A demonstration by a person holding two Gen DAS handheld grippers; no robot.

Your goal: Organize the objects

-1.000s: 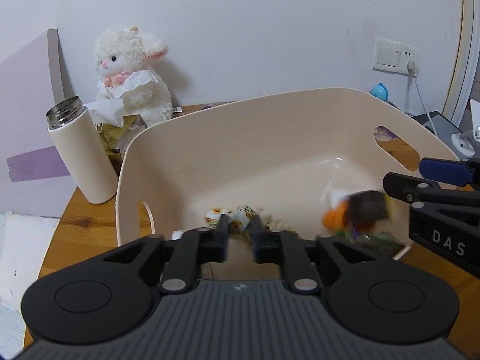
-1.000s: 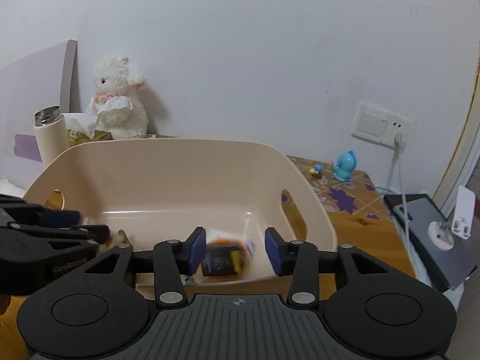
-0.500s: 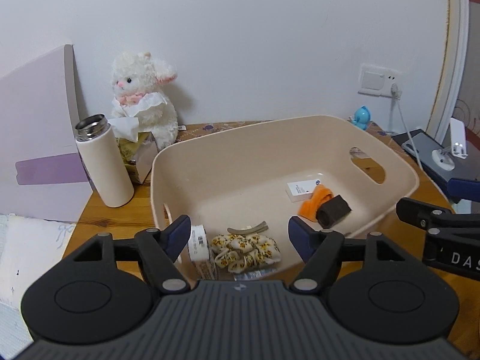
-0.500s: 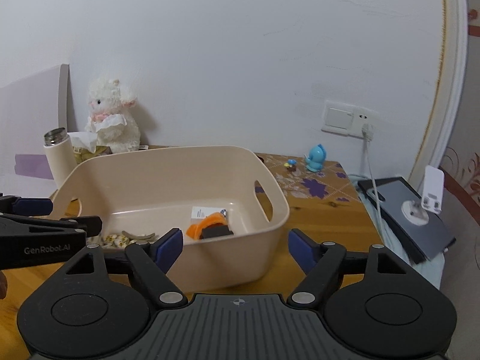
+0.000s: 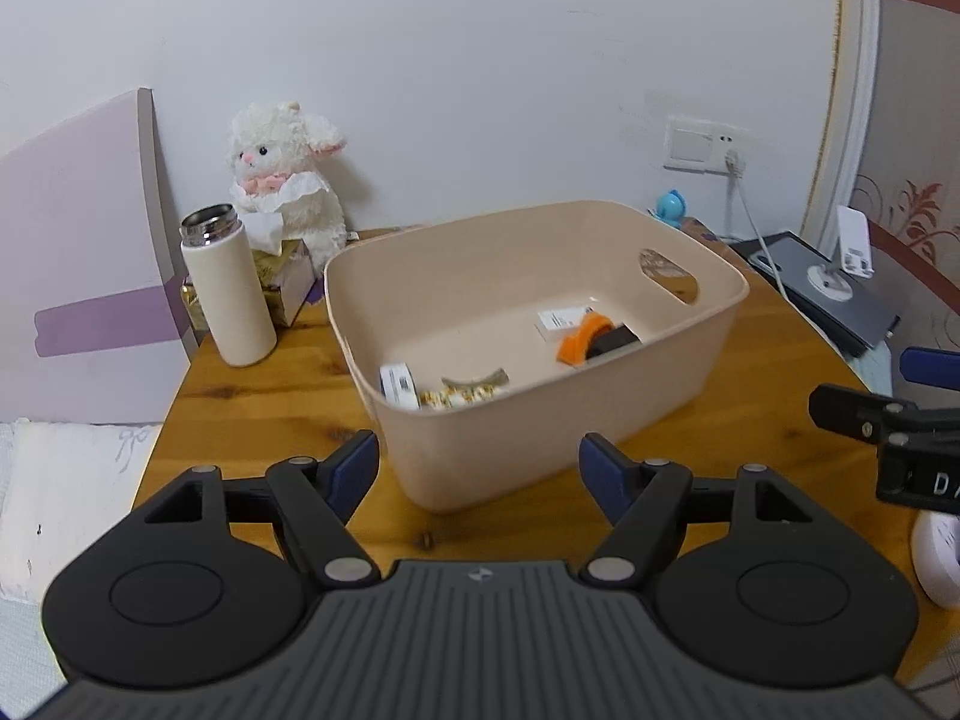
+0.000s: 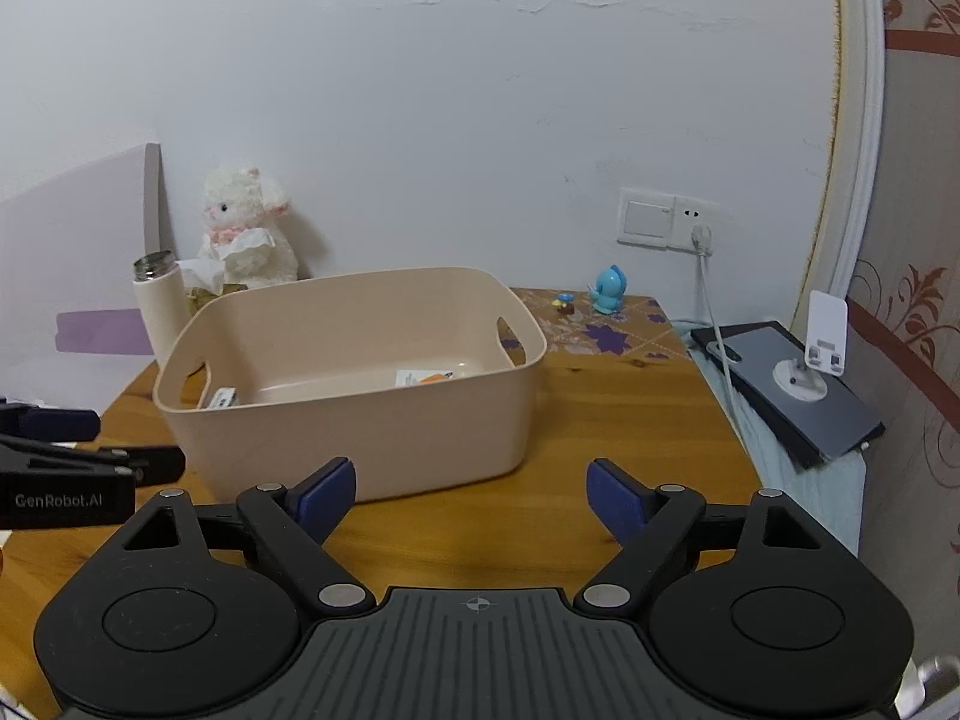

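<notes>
The left gripper point(image 5: 480, 465) was spread wide and held nothing, and the right gripper point(image 6: 471, 495) was the same, both above the wooden table point(image 5: 270, 396) in front of the beige bin point(image 5: 600, 408). In the left wrist view the bin stood at 12 o'clock of the left gripper. Inside it, an orange and black item point(image 5: 591, 341) lay at 2 o'clock beside a white card point(image 5: 558, 319), and a white roll point(image 5: 398, 385) with a flowered piece point(image 5: 456, 397) lay at 8 o'clock. A cream bottle point(image 5: 228, 294) stood at 9 o'clock of the bin, apart from it.
</notes>
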